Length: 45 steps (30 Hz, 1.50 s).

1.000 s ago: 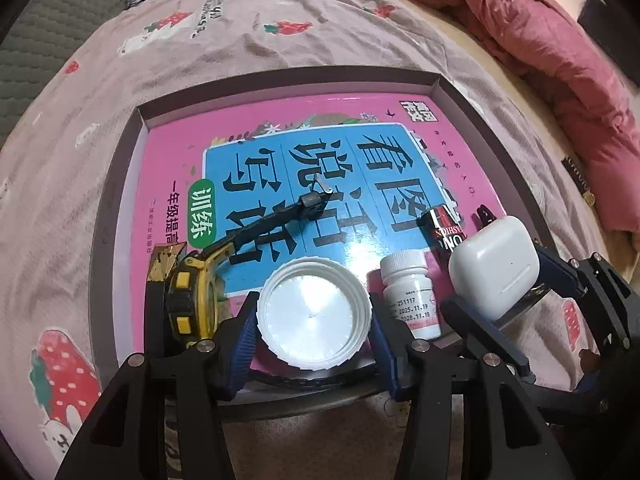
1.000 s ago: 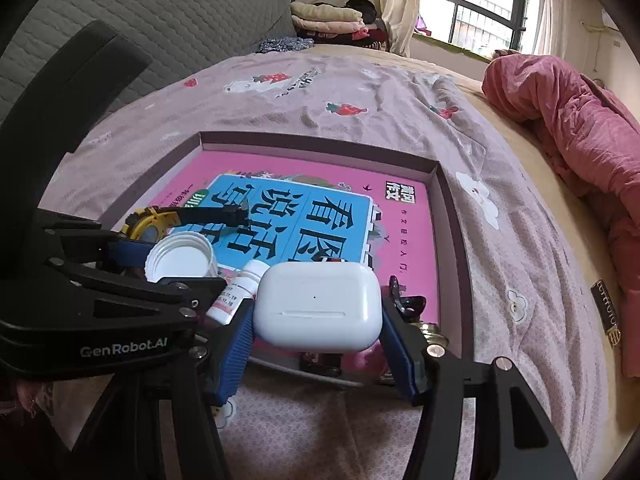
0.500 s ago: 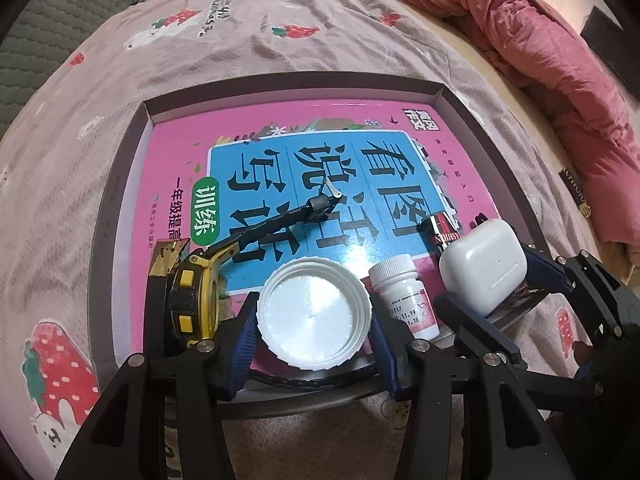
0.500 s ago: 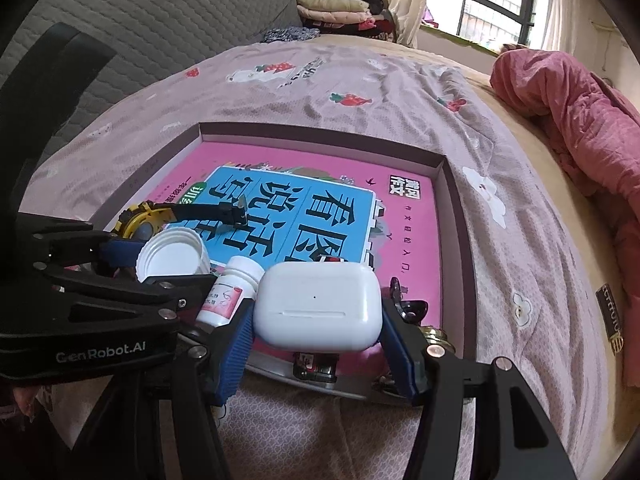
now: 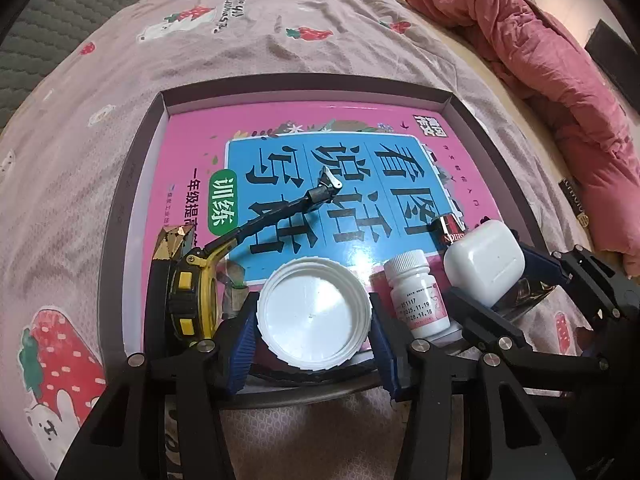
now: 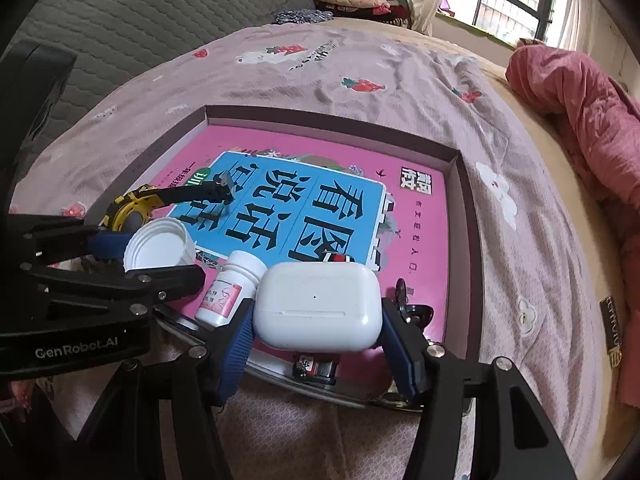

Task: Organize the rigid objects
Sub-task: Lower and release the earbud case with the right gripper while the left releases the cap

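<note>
My left gripper (image 5: 312, 322) is shut on a white ribbed jar lid (image 5: 314, 314), held over the near edge of a dark shallow tray (image 5: 132, 184) that holds a pink and blue book (image 5: 320, 160). My right gripper (image 6: 318, 308) is shut on a white earbud case (image 6: 318, 306), which also shows in the left wrist view (image 5: 484, 266). A small white pill bottle (image 5: 418, 296) stands between the two held things. A yellow tape measure (image 5: 192, 300) with its tape pulled out lies at the tray's near left.
A small red and black battery (image 5: 450, 228) lies beyond the case, and another battery (image 6: 316, 366) lies under it. A nail clipper (image 6: 408, 300) lies right of the case. The tray sits on a pink strawberry-print bedspread (image 5: 280, 40); a red quilt (image 5: 540, 60) is heaped at the right.
Both grippers, with the lid and the case held in them, have drawn back a little toward the tray's near edge. The grips have not changed.
</note>
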Tool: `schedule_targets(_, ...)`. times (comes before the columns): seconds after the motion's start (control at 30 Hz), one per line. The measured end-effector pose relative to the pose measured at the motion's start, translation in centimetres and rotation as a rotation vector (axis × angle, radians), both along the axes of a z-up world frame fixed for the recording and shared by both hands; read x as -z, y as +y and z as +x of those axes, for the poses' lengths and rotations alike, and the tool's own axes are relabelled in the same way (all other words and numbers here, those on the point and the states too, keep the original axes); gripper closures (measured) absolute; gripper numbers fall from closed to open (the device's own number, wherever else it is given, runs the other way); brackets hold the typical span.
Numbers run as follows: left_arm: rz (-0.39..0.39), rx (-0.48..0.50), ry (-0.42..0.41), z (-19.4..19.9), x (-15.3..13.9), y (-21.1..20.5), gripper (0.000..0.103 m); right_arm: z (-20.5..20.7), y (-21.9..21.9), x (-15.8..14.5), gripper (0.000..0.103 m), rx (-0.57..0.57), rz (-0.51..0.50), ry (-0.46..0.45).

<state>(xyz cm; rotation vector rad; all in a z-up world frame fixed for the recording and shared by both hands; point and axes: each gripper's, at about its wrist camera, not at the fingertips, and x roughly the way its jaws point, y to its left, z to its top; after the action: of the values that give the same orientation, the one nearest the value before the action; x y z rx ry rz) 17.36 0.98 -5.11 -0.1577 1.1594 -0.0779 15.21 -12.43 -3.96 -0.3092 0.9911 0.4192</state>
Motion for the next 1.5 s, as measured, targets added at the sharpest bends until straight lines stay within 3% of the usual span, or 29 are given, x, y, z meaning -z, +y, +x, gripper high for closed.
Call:
schedule_targets(0.87, 0.004, 0.009, 0.004, 0.0, 0.1, -0.1, 0.050, -0.1, -0.3, -0.2, 0.043, 0.031, -0.004, -0.006)
schedule_targets(1.2, 0.005, 0.017, 0.000, 0.1, 0.0, -0.6, 0.050, -1.2, -1.8, -1.2, 0.043, 0.058, 0.084, -0.038)
schedule_targets(1.5, 0.004, 0.027, -0.002, 0.0, 0.0, -1.2, 0.050, -1.3, -2.5, -2.1, 0.043, 0.082, 0.105, -0.059)
